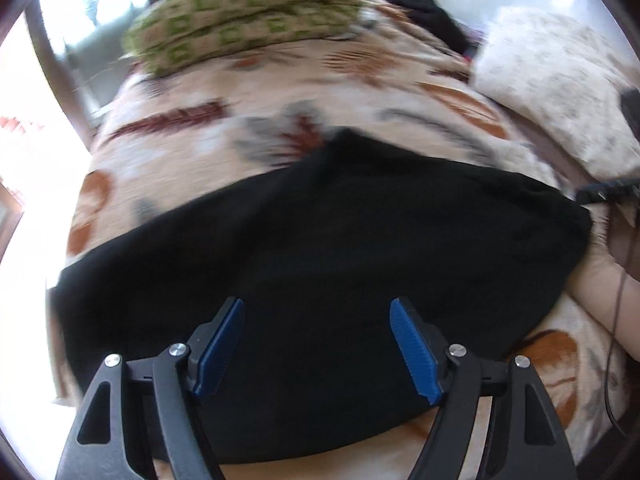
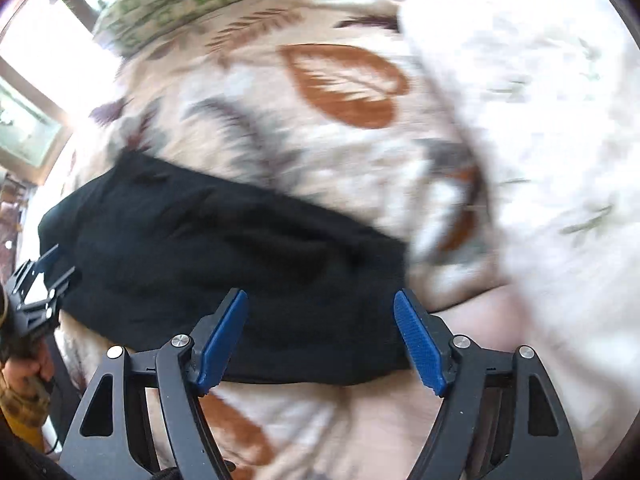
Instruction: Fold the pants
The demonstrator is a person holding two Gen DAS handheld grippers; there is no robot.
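The black pants (image 1: 320, 248) lie folded in a broad flat bundle on a leaf-patterned bedspread (image 1: 192, 120). My left gripper (image 1: 318, 312) is open and empty, its blue pads hovering over the near part of the pants. In the right wrist view the pants (image 2: 224, 248) stretch left to right. My right gripper (image 2: 320, 304) is open and empty above their near right edge. The left gripper (image 2: 36, 292) shows at the far left of that view, by the pants' left end.
A green-checked cushion (image 1: 244, 28) lies at the far end of the bed. A white floral pillow (image 1: 560, 92) sits at the right and also shows in the right wrist view (image 2: 532, 128). Dark clothing (image 1: 428, 12) lies far back. A cable (image 1: 612, 360) hangs at right.
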